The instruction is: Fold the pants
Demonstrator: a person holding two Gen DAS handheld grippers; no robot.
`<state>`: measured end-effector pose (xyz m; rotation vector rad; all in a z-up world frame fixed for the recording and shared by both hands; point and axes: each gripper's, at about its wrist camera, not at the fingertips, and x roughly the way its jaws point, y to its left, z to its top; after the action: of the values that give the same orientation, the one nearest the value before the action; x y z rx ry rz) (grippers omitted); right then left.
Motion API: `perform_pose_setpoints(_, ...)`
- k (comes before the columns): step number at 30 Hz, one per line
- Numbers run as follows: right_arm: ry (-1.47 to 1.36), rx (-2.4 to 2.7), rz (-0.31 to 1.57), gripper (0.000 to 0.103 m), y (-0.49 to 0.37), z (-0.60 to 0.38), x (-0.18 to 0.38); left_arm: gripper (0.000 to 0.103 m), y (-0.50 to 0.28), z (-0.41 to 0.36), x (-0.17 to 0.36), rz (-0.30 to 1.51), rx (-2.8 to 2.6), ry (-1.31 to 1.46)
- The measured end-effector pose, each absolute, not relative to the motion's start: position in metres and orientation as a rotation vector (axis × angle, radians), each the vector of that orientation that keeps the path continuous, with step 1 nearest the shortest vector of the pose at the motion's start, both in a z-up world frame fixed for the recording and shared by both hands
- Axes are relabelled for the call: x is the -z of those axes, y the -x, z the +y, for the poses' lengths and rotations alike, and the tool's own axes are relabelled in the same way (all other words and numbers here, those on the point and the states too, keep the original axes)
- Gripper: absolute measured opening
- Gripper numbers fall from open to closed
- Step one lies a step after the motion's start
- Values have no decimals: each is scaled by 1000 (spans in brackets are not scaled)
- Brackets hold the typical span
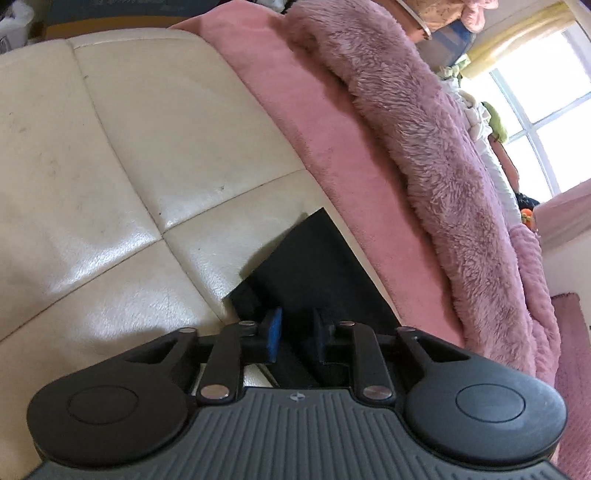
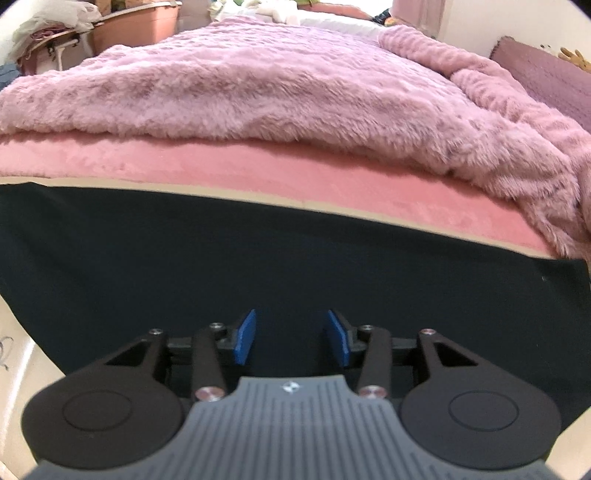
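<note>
The black pants point(image 2: 258, 258) lie flat on a cream leather bench point(image 1: 129, 147) at the foot of a bed. In the right wrist view they fill the middle, edge to edge. My right gripper point(image 2: 291, 338) is open just above the cloth, with nothing between its blue pads point(image 2: 245, 338). In the left wrist view one end of the pants point(image 1: 314, 266) shows as a dark corner on the bench. My left gripper point(image 1: 297, 334) stands over that end with its blue pads point(image 1: 274, 334) a little apart; cloth lies between them, but whether it is gripped is unclear.
A pink sheet point(image 1: 295, 110) and a fluffy mauve blanket point(image 2: 295, 92) cover the bed behind the bench. A pink basin point(image 2: 136, 26) stands at the far left of the bed. A bright window point(image 1: 546, 103) is at the far right.
</note>
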<state>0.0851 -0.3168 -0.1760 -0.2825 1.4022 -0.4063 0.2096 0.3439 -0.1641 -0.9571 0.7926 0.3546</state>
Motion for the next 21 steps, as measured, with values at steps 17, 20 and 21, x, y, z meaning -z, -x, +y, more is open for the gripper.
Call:
perform_pose_setpoints(17,292,420,1459,47,-83,-327,186,13,-197,361,148,904,-408,784)
perform_pose_setpoints(20,307,423,1475,46,-86,-326,184,18,-185,363,144,880,-396,843)
perform_pose_setpoints(21,315,425,1469,45,-86,-324,182,24,-180,362,144,866,-387,875)
